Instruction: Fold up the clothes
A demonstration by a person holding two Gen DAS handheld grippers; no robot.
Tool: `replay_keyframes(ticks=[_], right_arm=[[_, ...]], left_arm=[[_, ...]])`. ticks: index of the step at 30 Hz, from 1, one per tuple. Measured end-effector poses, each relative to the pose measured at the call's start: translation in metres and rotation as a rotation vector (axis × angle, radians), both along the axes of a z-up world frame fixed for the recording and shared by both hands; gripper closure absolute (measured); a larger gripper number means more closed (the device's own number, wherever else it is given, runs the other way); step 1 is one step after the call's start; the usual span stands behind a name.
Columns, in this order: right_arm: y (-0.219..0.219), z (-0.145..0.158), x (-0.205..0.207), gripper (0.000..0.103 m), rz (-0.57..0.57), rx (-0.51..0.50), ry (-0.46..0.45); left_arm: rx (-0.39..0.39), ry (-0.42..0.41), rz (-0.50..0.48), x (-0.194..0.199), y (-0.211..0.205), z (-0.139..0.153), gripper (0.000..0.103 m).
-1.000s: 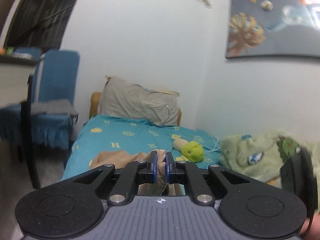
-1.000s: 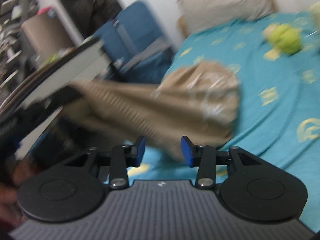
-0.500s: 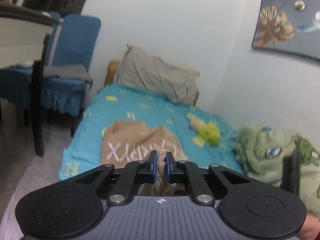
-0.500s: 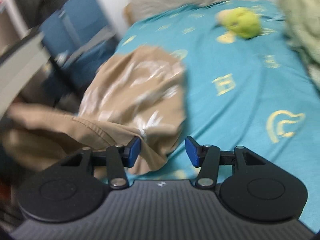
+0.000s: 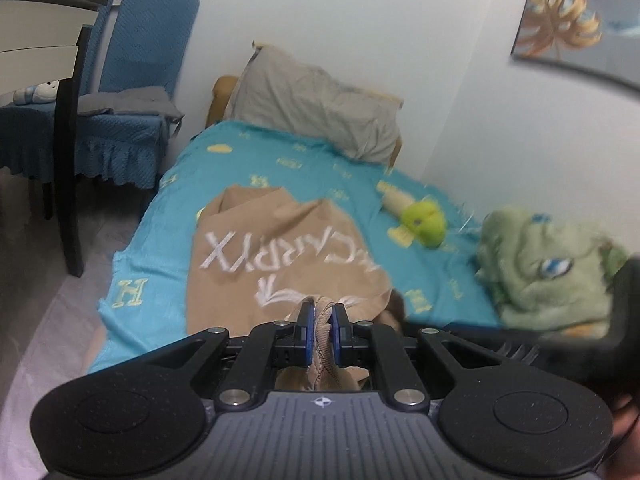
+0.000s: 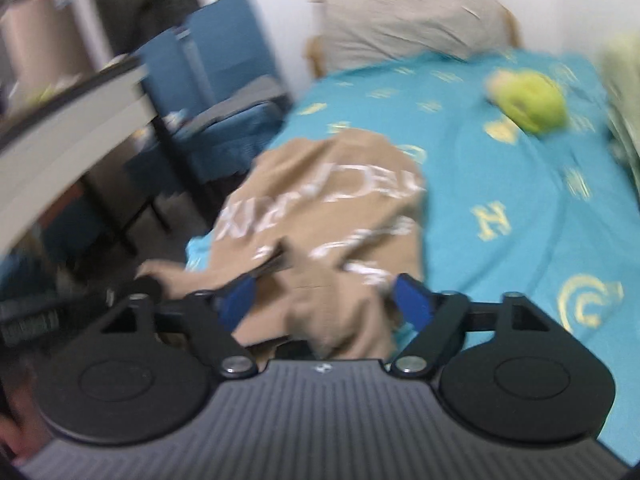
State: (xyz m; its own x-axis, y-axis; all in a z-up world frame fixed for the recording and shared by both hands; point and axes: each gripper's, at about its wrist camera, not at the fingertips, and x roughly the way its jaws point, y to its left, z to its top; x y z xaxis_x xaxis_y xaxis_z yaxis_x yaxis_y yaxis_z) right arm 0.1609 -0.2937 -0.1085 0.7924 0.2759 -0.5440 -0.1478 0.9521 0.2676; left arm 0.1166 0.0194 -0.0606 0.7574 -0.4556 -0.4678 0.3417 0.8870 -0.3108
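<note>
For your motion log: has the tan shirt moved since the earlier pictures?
Yes. The tan shirt has come down and spread flat on the teal bedsheet, stretching toward the pillow.

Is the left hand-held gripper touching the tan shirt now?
Touching. In the left wrist view the left hand-held gripper is shut on a ribbed edge of the tan shirt, pinched between both blue pads.

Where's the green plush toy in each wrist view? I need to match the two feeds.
Left wrist: the green plush toy lies right of centre on the teal sheet, beyond the tan shirt that the left claw pinches.
Right wrist: the toy is upper right, blurred, past the open right claw.
Shared landmark: the grey pillow at the head of the bed.
</note>
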Motion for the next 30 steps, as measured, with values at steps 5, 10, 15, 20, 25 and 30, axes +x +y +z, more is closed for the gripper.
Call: replay_keyframes(ticks=[5, 10, 15, 20, 25, 30], right_arm=[[0.002, -0.011, 0.012, 0.021, -0.078, -0.039, 0.048], [-0.030, -0.020, 0.017, 0.021, -0.219, 0.091, 0.190], [-0.039, -0.006, 0.010, 0.021, -0.219, 0.077, 0.223], [-0.044, 0.033, -0.013, 0.021, -0.317, -0.053, 0.001], [-0.050, 0.057, -0.037, 0.021, -0.394, -0.131, -0.179], [-0.058, 0.008, -0.003, 0.021, -0.318, -0.071, 0.145]], left_arm=[[-0.055, -0.073, -0.024, -0.012, -0.001, 0.016, 0.094], [-0.068, -0.134, -0.011, -0.023, -0.003, 0.023, 0.094], [-0.091, -0.197, 0.002, -0.033, -0.003, 0.030, 0.094], [-0.173, -0.264, -0.021, -0.045, 0.002, 0.041, 0.094], [-0.213, -0.302, -0.032, -0.055, 0.005, 0.049, 0.094], [-0.213, -0.287, -0.013, -0.055, 0.008, 0.049, 0.094]])
